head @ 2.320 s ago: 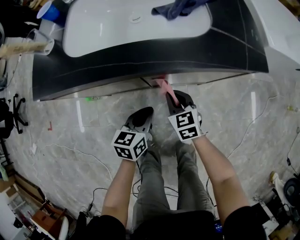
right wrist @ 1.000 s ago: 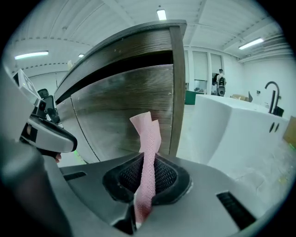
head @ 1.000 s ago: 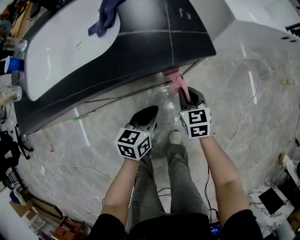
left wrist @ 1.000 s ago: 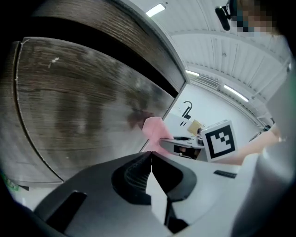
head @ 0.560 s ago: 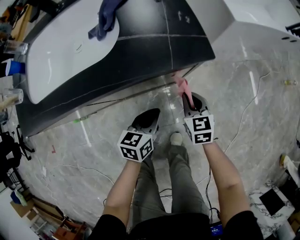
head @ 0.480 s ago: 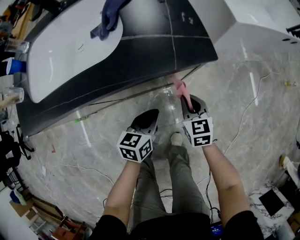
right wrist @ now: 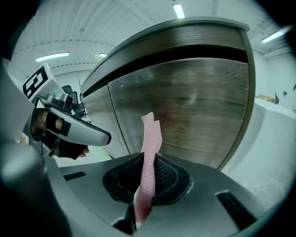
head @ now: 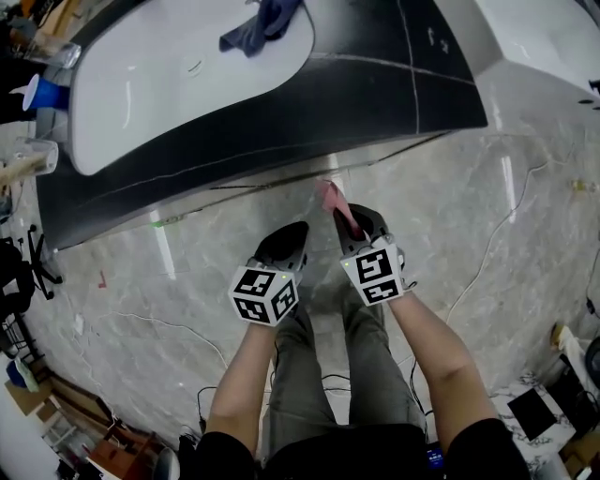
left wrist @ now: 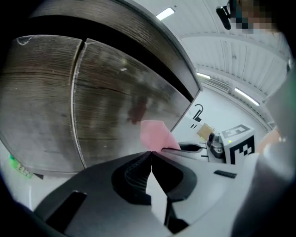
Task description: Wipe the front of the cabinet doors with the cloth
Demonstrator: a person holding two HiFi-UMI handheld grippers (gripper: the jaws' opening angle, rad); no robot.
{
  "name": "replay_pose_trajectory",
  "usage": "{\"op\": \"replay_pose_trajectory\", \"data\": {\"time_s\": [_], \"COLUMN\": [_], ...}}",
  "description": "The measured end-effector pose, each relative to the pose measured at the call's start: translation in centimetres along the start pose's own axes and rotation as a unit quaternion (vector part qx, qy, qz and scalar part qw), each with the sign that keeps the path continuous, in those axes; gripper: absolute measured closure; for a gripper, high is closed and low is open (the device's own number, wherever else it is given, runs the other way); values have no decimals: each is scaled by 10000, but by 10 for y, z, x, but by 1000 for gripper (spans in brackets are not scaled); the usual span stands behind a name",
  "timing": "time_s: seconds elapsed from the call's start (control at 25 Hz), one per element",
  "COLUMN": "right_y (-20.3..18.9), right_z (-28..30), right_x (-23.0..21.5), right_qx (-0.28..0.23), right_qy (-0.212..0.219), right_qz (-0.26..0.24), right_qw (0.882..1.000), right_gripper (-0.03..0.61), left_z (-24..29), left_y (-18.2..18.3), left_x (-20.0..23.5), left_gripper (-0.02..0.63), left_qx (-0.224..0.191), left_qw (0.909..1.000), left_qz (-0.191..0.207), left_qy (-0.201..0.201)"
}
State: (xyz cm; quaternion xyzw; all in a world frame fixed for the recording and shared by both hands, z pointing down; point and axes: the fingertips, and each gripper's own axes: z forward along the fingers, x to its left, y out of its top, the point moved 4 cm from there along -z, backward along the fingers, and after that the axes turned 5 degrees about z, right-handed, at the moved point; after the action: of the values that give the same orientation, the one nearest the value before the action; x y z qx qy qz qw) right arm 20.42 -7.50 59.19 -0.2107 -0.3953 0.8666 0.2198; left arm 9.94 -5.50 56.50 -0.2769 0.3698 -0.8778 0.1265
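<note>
The wood-grain cabinet doors [right wrist: 189,104] sit under a dark counter [head: 281,122] with a white sink [head: 187,84]. My right gripper [right wrist: 147,155] is shut on a pink cloth [right wrist: 149,139], which sticks up out of the jaws close to the door front. In the head view the right gripper [head: 345,217] holds the pink cloth [head: 332,198] against the cabinet near the seam between the doors. My left gripper [head: 292,232] hangs just left of it, shut and holding nothing. In the left gripper view the left gripper [left wrist: 151,153] faces the doors [left wrist: 106,111], with the pink cloth [left wrist: 155,134] to its right.
A dark blue cloth [head: 262,23] lies in the sink. A blue cup [head: 45,94] and clear cups stand at the counter's left end. A white unit [head: 539,42] adjoins the cabinet on the right. Cables [head: 487,253] run over the marble floor. The person's legs [head: 323,375] are below the grippers.
The right gripper and the pink cloth have slid left along the cabinet front, away from the counter's right end. The left gripper moved along with it and stayed shut.
</note>
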Motion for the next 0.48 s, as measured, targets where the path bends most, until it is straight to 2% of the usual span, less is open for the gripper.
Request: {"op": "replay_pose_trajectory", "data": {"time_s": [0.32, 0.48], "right_y": [3, -3], "right_z": [44, 67], "right_x": [61, 81], "right_qx": [219, 374], "right_qy": [470, 573], "right_qz": [-419, -528], "right_qw": [9978, 9963], "right_gripper": [535, 535], "left_z": [-34, -46], "left_y": [-19, -24], "left_x": [50, 68], "left_gripper": [606, 606], "left_qx": [-28, -60], "left_qw": [9992, 9987], "left_qz": [11, 40], "left_qy": [402, 509]}}
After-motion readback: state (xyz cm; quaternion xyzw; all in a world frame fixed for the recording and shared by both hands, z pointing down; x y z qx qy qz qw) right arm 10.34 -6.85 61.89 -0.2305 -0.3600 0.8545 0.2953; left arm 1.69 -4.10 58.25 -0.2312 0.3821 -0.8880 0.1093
